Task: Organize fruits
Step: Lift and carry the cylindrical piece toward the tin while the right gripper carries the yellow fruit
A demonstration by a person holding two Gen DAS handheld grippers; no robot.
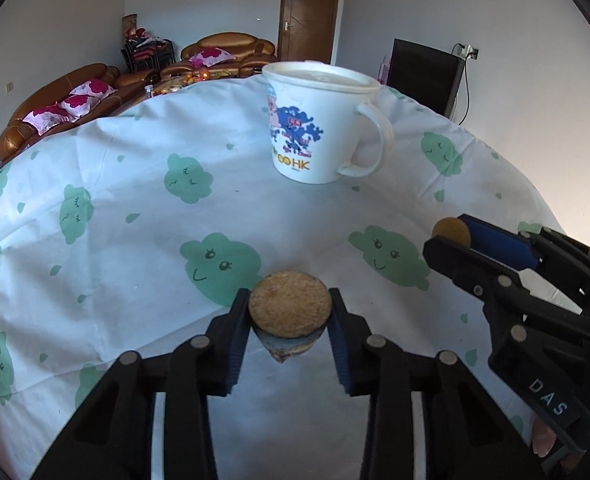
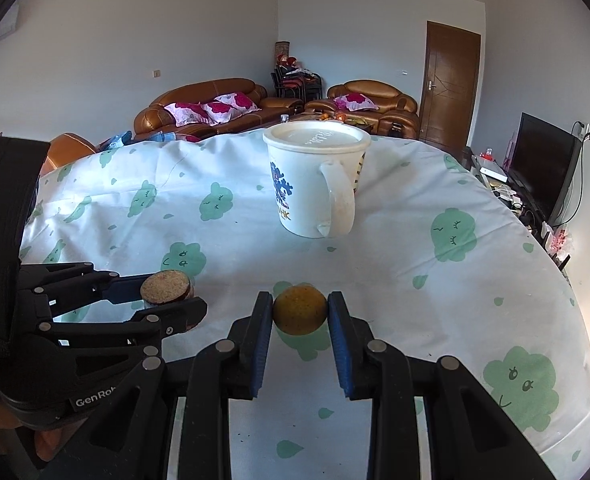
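Observation:
My left gripper (image 1: 289,312) is shut on a halved fruit (image 1: 289,310) with a dark skin, its pale grainy cut face turned up, low over the cloth. The right wrist view shows that same gripper (image 2: 175,298) and halved fruit (image 2: 165,282) at the lower left. My right gripper (image 2: 300,310) is shut on a small round yellow-orange fruit (image 2: 300,309) just above the cloth; in the left wrist view this gripper (image 1: 453,236) and its fruit (image 1: 451,231) sit at the right. A white lidded mug (image 1: 319,124) (image 2: 315,180) stands farther back on the table.
A white tablecloth with green cloud faces (image 1: 135,208) (image 2: 435,280) covers the round table. Beyond it are brown leather sofas with pink cushions (image 2: 215,108), a wooden door (image 1: 310,16), and a dark TV (image 2: 547,168) at the right.

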